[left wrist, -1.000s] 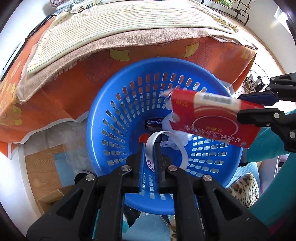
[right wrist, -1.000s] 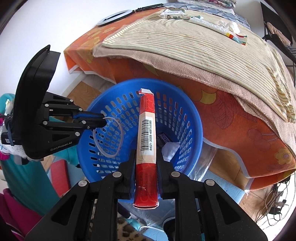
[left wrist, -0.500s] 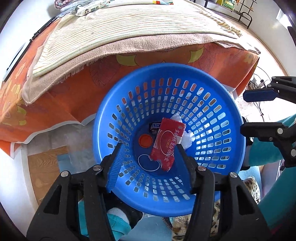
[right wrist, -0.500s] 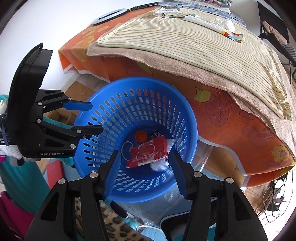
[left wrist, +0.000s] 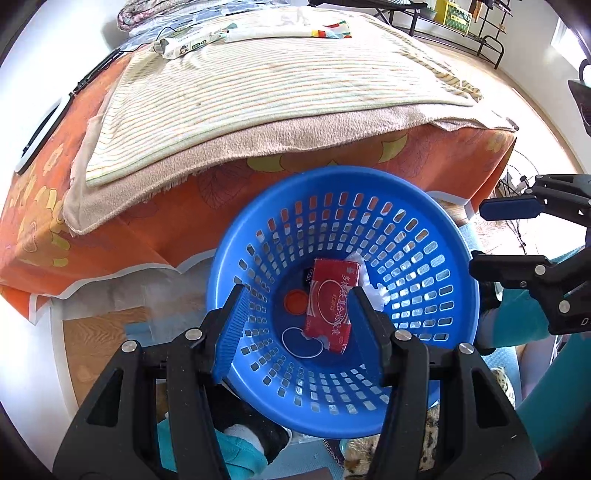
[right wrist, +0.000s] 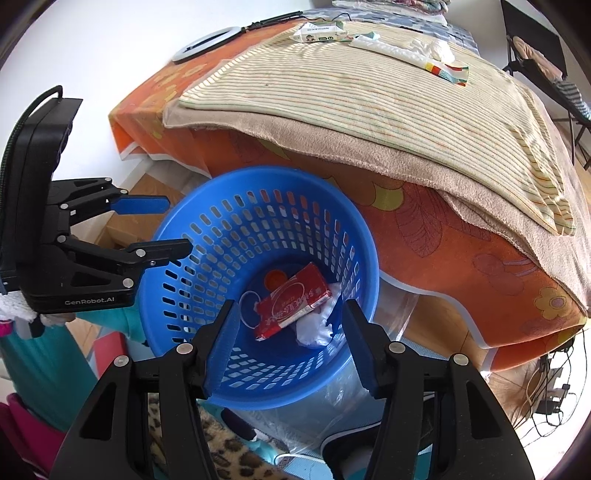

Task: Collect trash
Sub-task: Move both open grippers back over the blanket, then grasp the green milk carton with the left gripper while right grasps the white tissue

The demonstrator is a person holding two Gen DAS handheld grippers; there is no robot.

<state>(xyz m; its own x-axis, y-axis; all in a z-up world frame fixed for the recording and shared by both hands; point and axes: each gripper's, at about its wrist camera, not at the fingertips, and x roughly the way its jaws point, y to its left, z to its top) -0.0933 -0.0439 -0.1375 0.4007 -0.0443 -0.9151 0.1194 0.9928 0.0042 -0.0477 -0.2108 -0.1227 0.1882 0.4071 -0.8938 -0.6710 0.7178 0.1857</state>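
- Basket (left wrist: 458, 258): blue, slotted wall, sits on floor right against the bed (left wrist: 155, 229) edge. Same basket in R cam (right wrist: 173, 236).
- Trash is all in the basket bottom:
  - red pack (left wrist: 331, 303), lying flat, white print facing up; in R cam (right wrist: 293, 301) it lies tilted across the bottom.
  - white ring (left wrist: 301, 341) flat on the bottom, just beside the pack's near end; R cam (right wrist: 248, 308).
  - orange cap (left wrist: 295, 301), L of the pack, touching or nearly so, can't tell; R cam (right wrist: 275, 277) partly hidden behind the pack.
  - white crumpled wad (left wrist: 371, 288) against the pack's R side; R cam (right wrist: 316, 326).
  - dark wrapper (left wrist: 308, 276) peeks out from under the pack's far end, label not readable.
- Your L gripper (left wrist: 297, 312): fingers spread wide, nothing between them, over the near rim looking down into the basket. R cam sees it from the side (right wrist: 173, 229), spread, at the basket's L rim.
- Your R gripper (right wrist: 288, 325): fingers spread wide too, empty, above the near rim. L cam shows it at the R rim (left wrist: 476, 238), spread.
- Neither gripper touches any trash.
- Bed: orange floral cover, beige towel (left wrist: 295, 129) hanging over the edge, striped cloth (left wrist: 258, 81) on top.
- Far end of bed: wipes pack (right wrist: 319, 32) and a white tube-like item w/ colored end (right wrist: 410, 55), can't ID it.
- Ring light (right wrist: 201, 46) lies on the bed's far L corner.
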